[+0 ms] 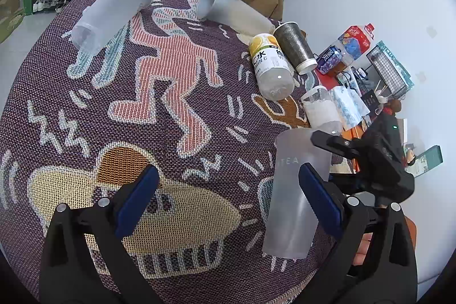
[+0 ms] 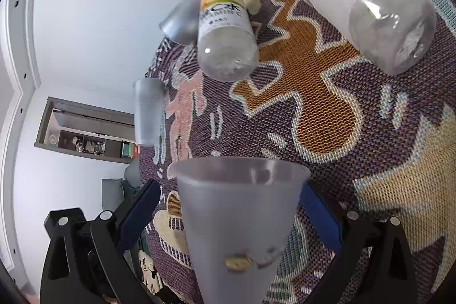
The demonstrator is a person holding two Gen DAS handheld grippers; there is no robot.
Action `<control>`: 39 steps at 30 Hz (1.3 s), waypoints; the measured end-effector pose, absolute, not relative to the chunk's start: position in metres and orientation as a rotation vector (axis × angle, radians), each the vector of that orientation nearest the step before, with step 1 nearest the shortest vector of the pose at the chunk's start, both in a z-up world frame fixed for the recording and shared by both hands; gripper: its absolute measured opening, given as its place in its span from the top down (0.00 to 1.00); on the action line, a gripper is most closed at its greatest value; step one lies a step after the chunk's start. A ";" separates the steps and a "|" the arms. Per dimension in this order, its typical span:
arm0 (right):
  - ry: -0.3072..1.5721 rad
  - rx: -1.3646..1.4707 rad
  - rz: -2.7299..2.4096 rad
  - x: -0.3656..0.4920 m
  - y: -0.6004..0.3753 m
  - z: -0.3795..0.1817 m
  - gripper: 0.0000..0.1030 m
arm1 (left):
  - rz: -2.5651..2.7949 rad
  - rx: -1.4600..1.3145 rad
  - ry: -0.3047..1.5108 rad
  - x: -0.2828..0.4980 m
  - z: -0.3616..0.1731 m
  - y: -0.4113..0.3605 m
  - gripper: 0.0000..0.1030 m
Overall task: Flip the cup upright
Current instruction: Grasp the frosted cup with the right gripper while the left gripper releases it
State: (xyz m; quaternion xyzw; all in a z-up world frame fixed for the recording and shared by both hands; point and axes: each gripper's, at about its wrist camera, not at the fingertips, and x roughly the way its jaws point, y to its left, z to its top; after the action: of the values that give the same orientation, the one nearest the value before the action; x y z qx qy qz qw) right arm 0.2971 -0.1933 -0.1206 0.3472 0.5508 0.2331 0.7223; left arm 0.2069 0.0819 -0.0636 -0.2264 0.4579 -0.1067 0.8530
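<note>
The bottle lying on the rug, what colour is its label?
The bottle has a white label with a yellow top and dark lettering; it shows best in the left wrist view.
</note>
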 end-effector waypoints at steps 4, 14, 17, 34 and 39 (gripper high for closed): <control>1.238 0.776 0.505 0.306 -0.188 -0.130 0.12 | -0.225 -0.477 0.964 0.208 -0.065 0.082 0.05; 1.184 0.769 0.531 0.289 -0.211 -0.114 0.26 | -0.229 -0.471 0.951 0.206 -0.059 0.078 0.05; 1.122 0.734 0.558 0.280 -0.211 -0.095 0.26 | -0.231 -0.473 0.936 0.203 -0.055 0.079 0.05; 0.635 0.179 0.560 0.199 -0.156 0.023 0.26 | -0.178 -0.502 0.864 0.177 -0.042 0.103 0.05; 0.561 0.123 0.556 0.187 -0.148 0.018 0.26 | -0.160 -0.522 0.850 0.171 -0.042 0.114 0.05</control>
State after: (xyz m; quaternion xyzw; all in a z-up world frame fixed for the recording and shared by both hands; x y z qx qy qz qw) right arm 0.1869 -0.1484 0.0185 0.0599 0.2730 0.2709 0.9212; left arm 0.1708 0.1141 -0.0424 -0.2502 0.4072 -0.0768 0.8750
